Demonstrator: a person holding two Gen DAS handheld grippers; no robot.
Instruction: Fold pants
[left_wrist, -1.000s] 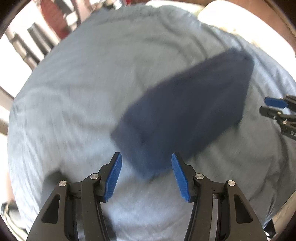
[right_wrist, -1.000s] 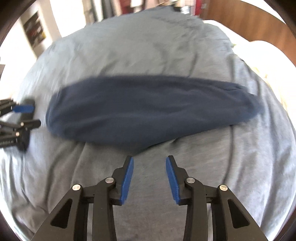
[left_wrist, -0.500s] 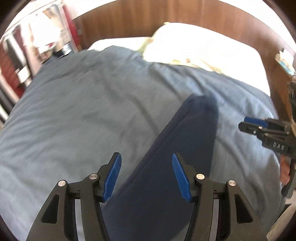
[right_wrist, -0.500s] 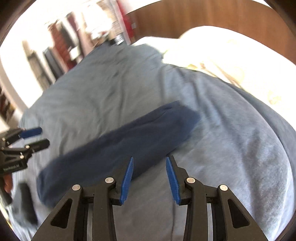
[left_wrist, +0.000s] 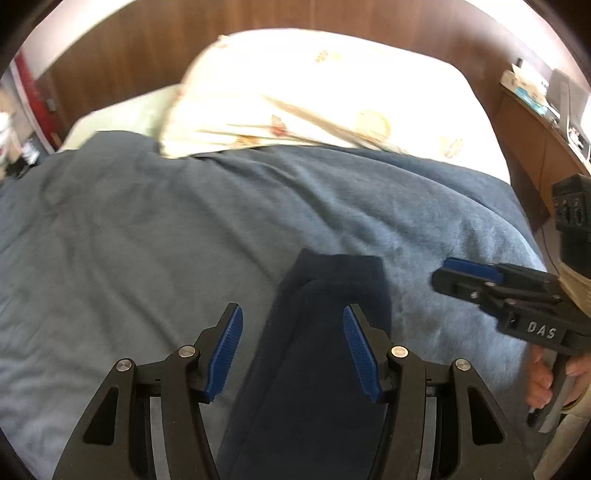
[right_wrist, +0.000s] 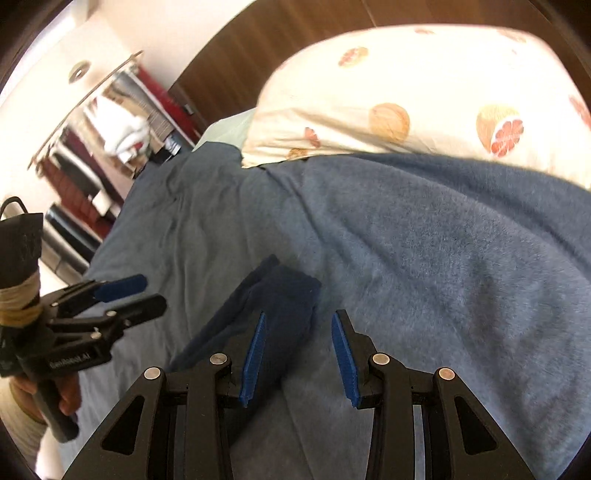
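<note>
A blue-grey blanket (left_wrist: 184, 229) covers the bed; a fruit-print pillow (right_wrist: 424, 99) lies against the dark wood headboard (left_wrist: 166, 48); a cluttered wooden side shelf (left_wrist: 535, 122) stands right; bright light washes the pillow.

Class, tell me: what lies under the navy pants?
The navy pants lie on the blue blanket. The blanket beneath them and the mattress are covered, so unseen.

The pants (left_wrist: 317, 350) lie lengthwise on the blanket (left_wrist: 147, 240), running toward the pillow (left_wrist: 314, 92) at the bed's head edge, well short of it. Left gripper (left_wrist: 293, 350) hovers over them, jaws apart. Right gripper (right_wrist: 297, 354) sits beside their right edge, also spread, the headboard (left_wrist: 184, 44) behind everything.
</note>
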